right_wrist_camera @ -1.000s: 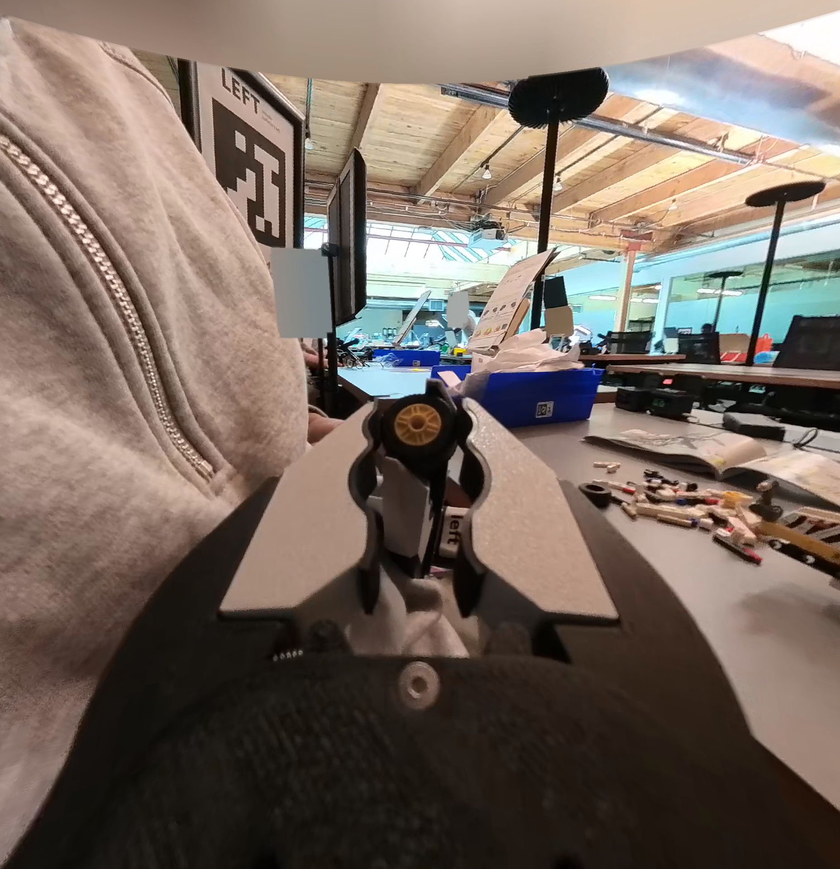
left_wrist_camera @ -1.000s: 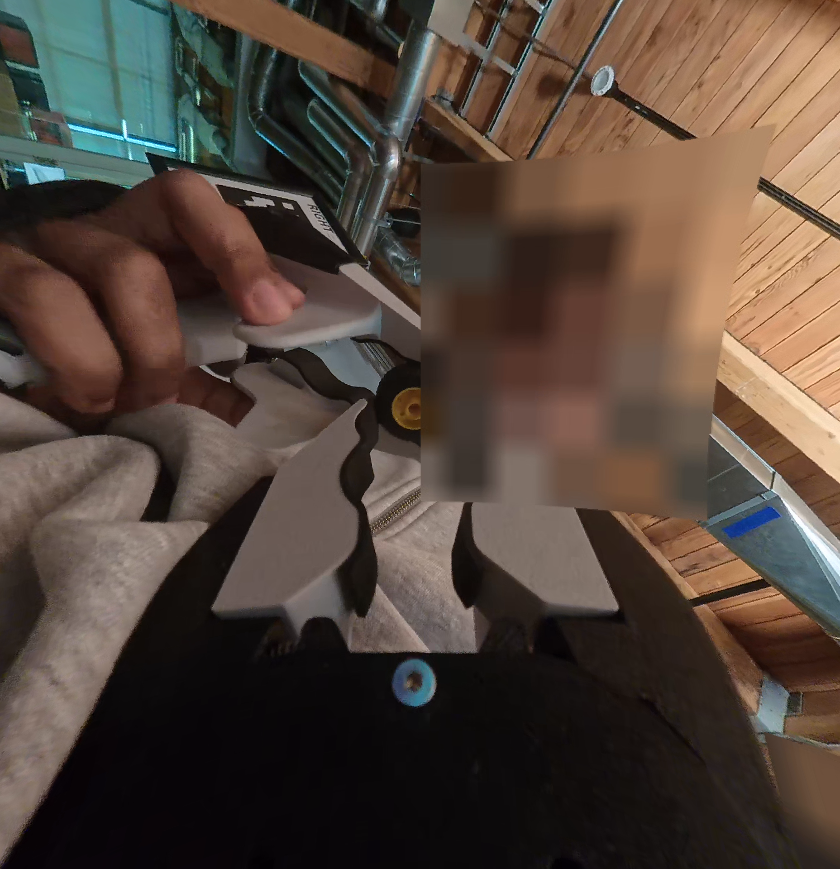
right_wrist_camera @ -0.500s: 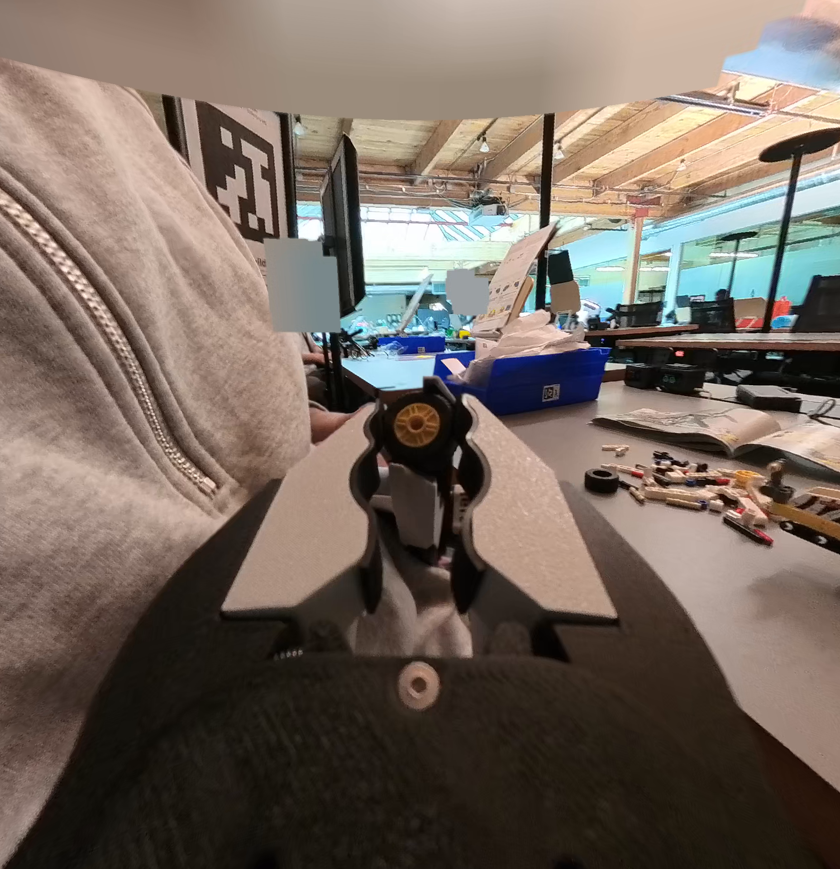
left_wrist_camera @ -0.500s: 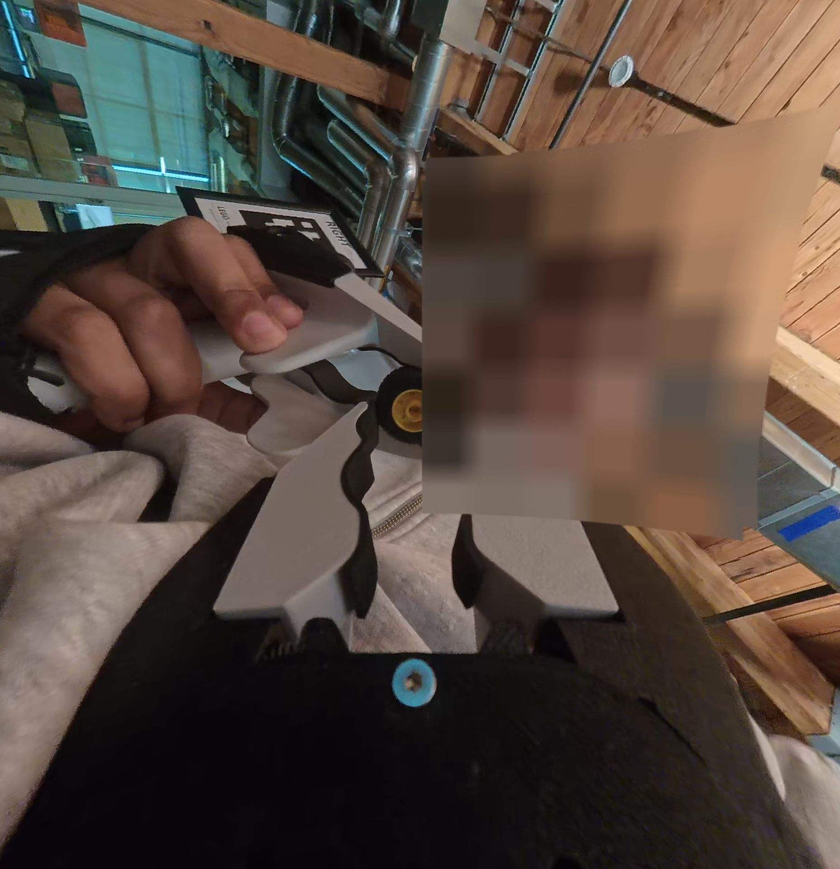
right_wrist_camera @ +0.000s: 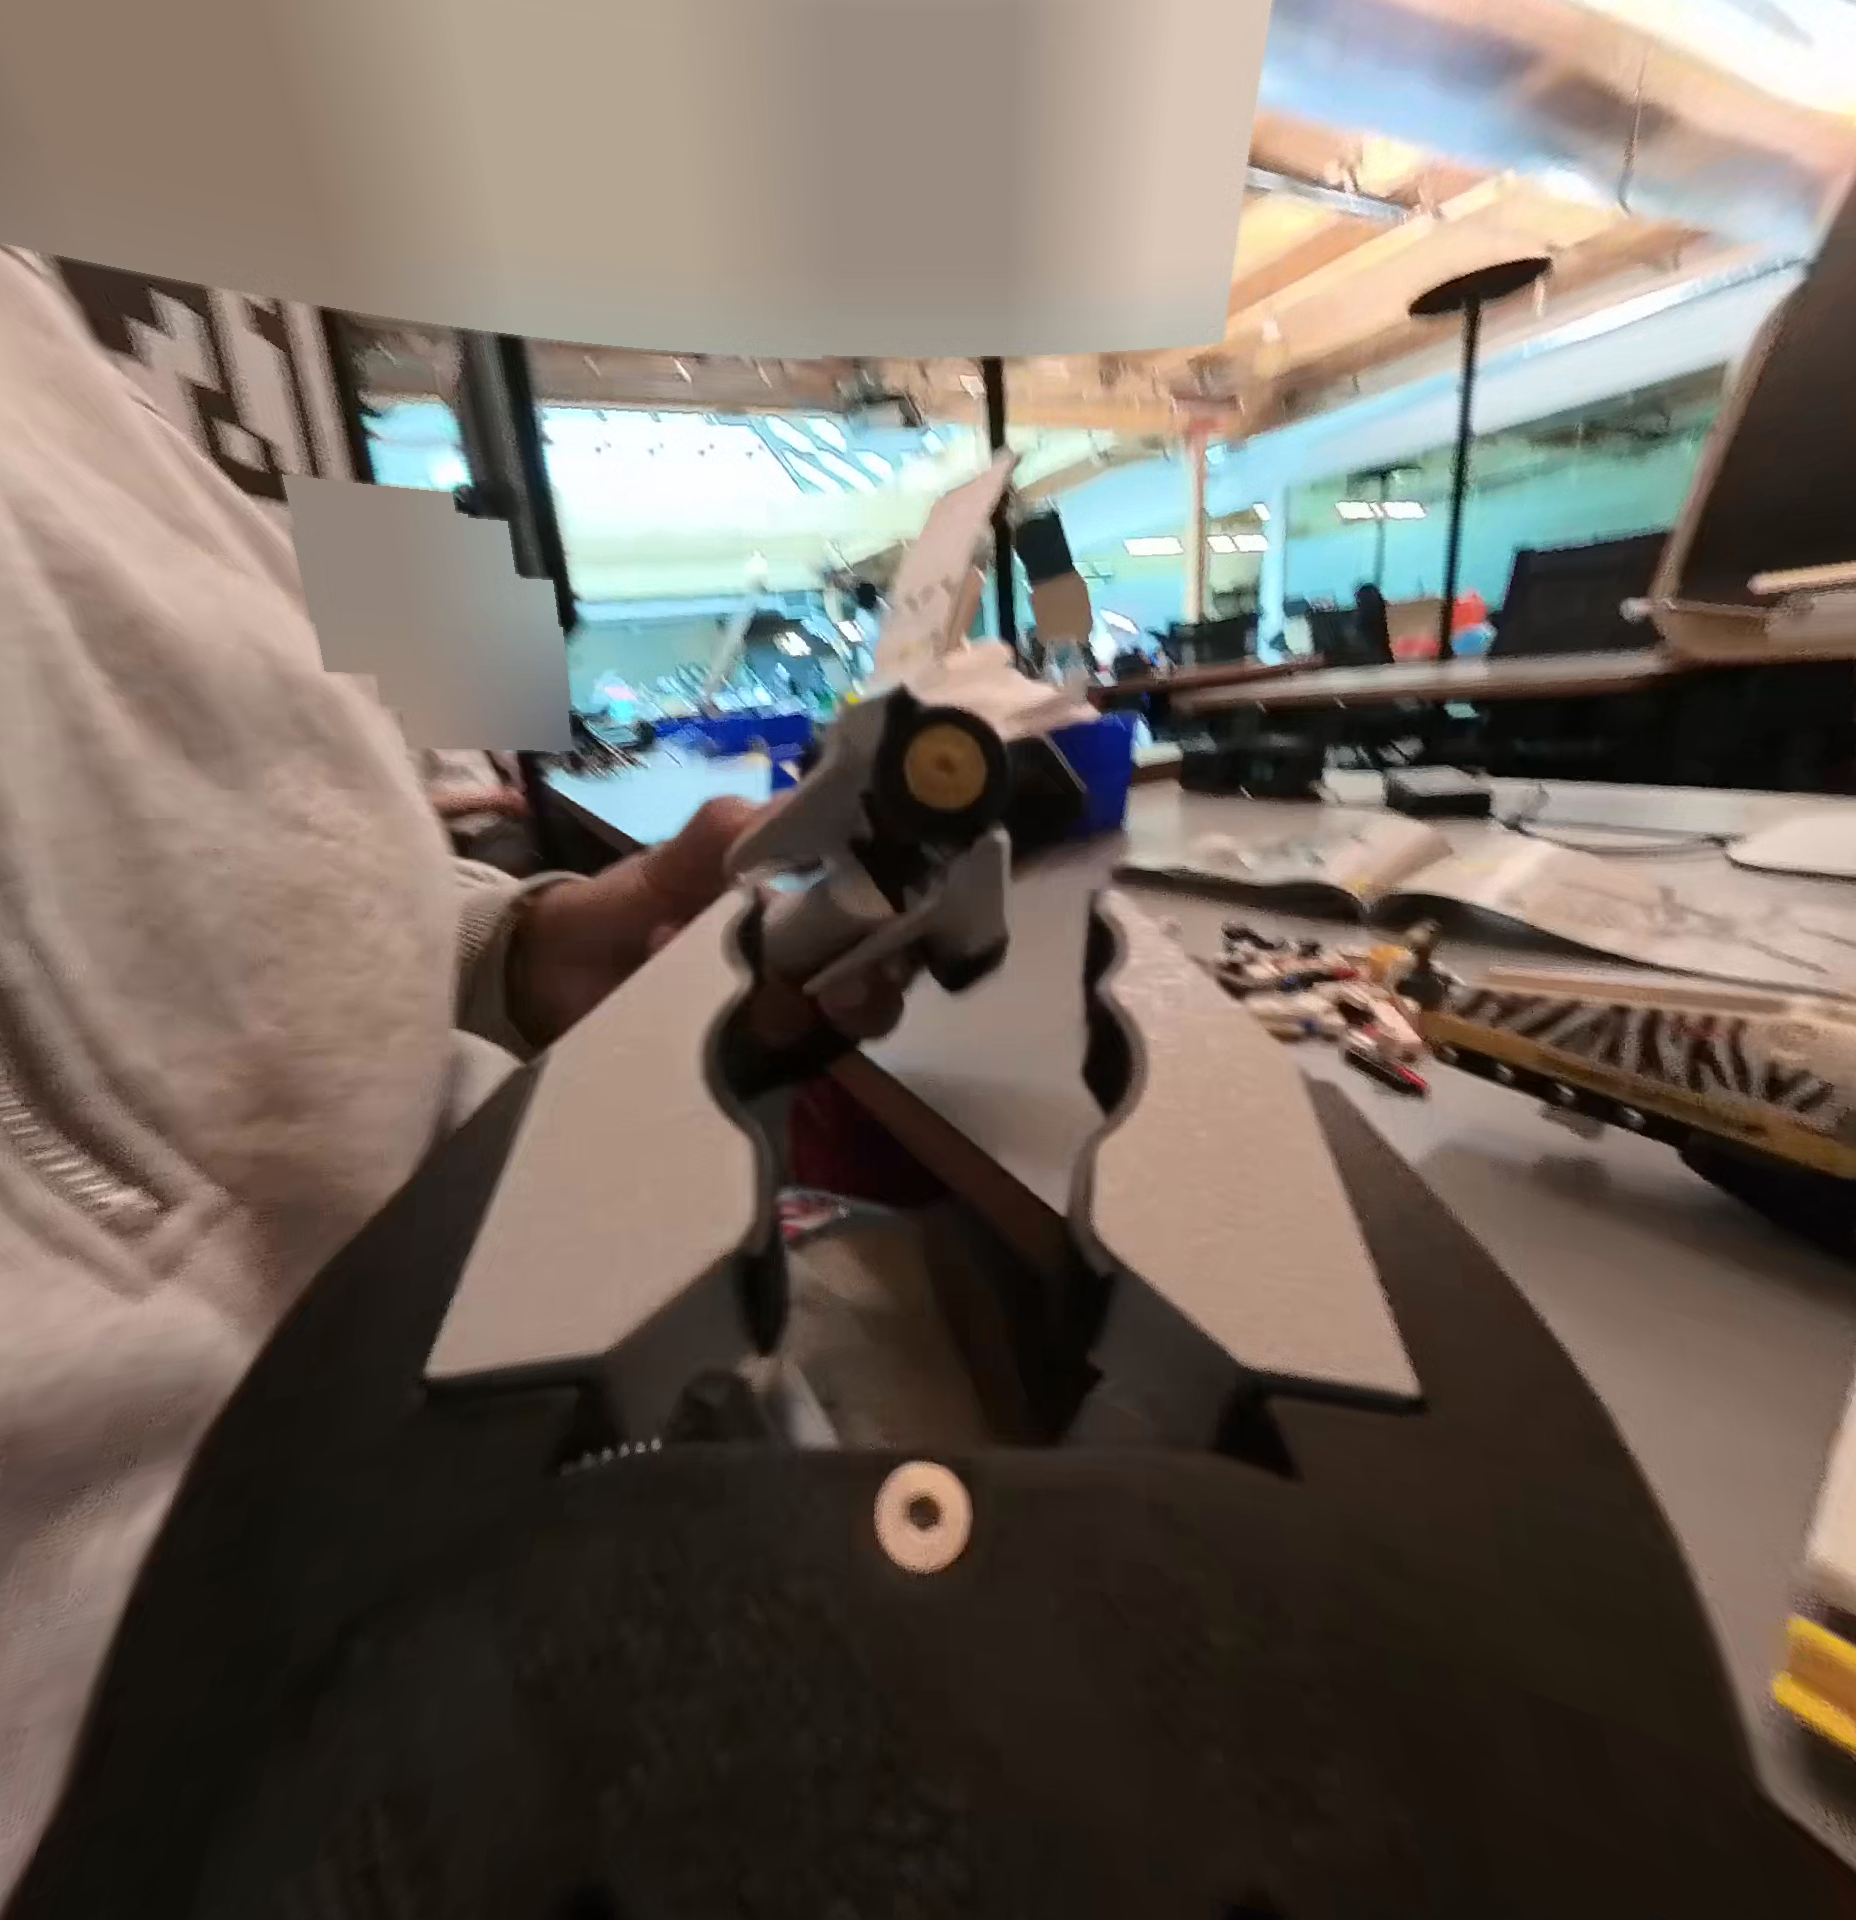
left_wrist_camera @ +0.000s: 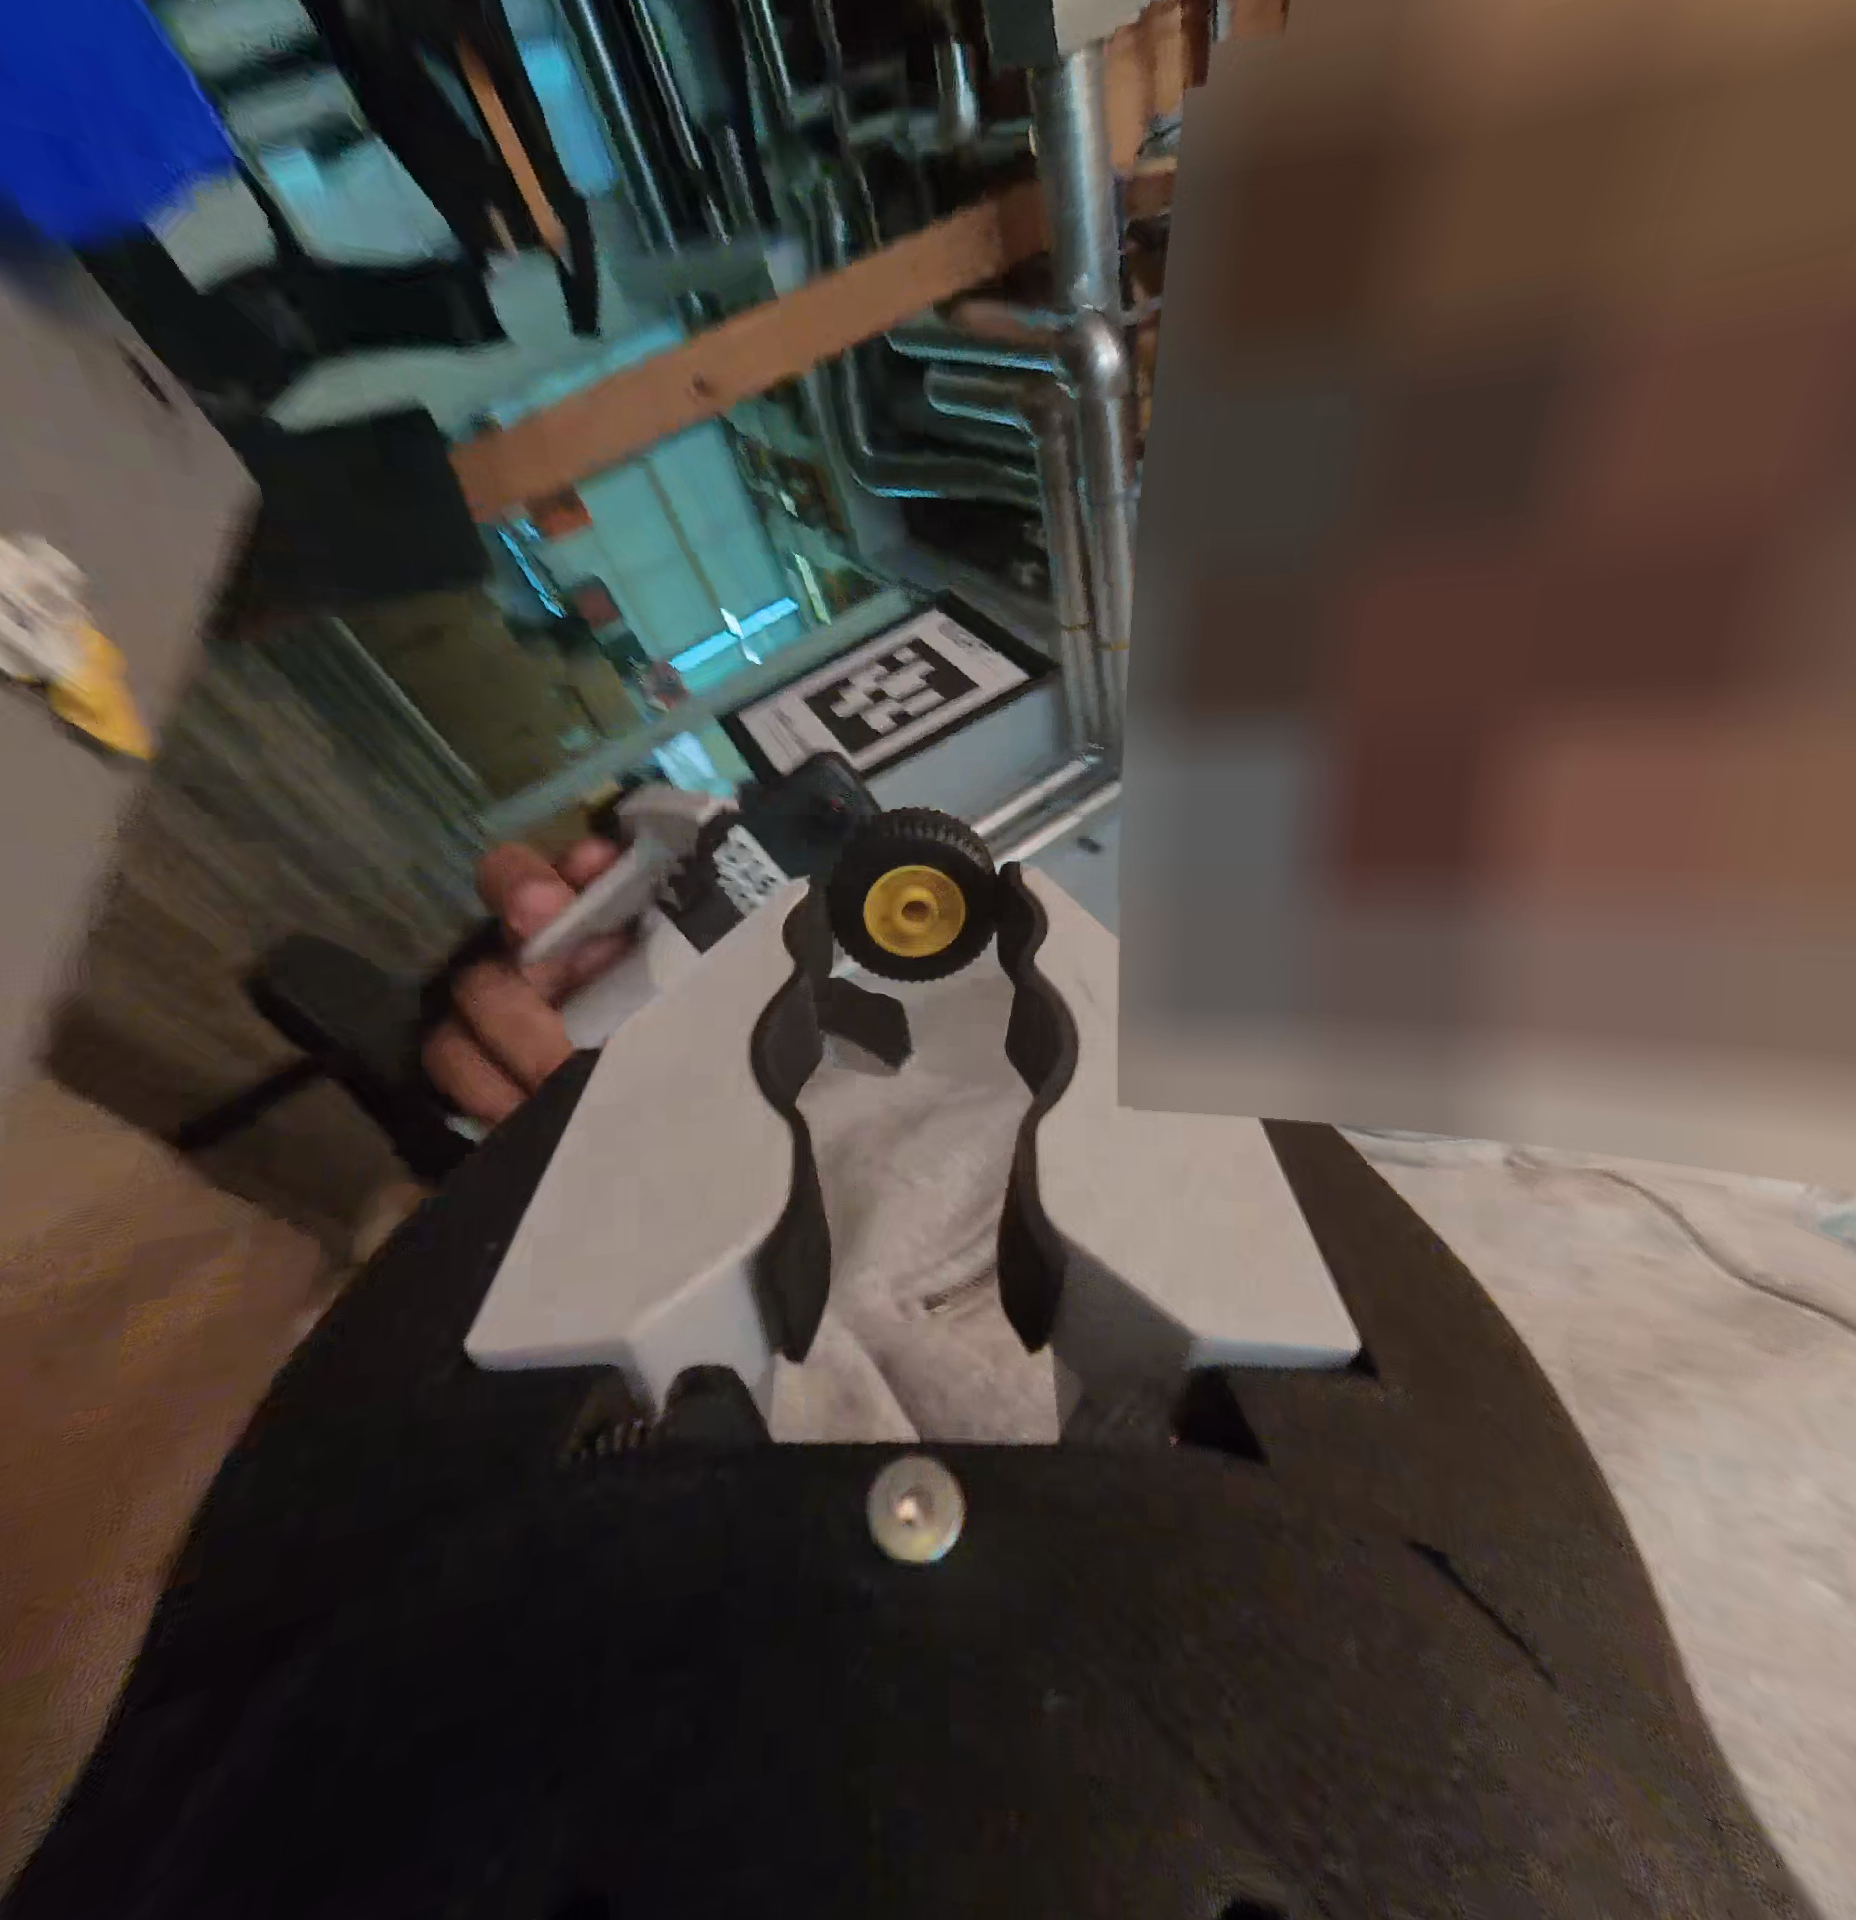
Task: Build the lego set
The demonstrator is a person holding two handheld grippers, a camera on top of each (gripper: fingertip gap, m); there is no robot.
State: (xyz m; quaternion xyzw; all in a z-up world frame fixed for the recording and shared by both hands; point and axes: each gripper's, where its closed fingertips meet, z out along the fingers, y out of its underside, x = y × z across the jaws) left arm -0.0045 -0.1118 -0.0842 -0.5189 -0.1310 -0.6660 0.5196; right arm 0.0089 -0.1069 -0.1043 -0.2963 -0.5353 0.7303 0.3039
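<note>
Since half a second ago, the wheel [left_wrist_camera: 913, 911] has changed hands: our right gripper [right_wrist_camera: 916, 940], which pinched it then, now stands wide with nothing between its fingers, and our left gripper [left_wrist_camera: 916, 914] has closed on the tyre.

Nearest in the left wrist view, the black wavy pads grip the black tyre with its yellow hub at the fingertips, toward 12 o'clock from the camera. Behind them lies a grey sweatshirt [left_wrist_camera: 1526, 1351], and at 10 o'clock a hand [left_wrist_camera: 508, 997] holds the other gripper's handle. Everything farther is motion-blurred.

In the right wrist view, the open fingers frame the left gripper at 12 o'clock, with the wheel at its tip. At 2 o'clock on the grey table [right_wrist_camera: 1319, 1195] lie loose lego pieces [right_wrist_camera: 1308, 987] and a yellow-edged, black-and-white striped lego build [right_wrist_camera: 1630, 1049], just beside each other. Beyond them an open instruction booklet [right_wrist_camera: 1526, 894] lies flat, and farther back at 1 o'clock stands a blue bin [right_wrist_camera: 1095, 764].
</note>
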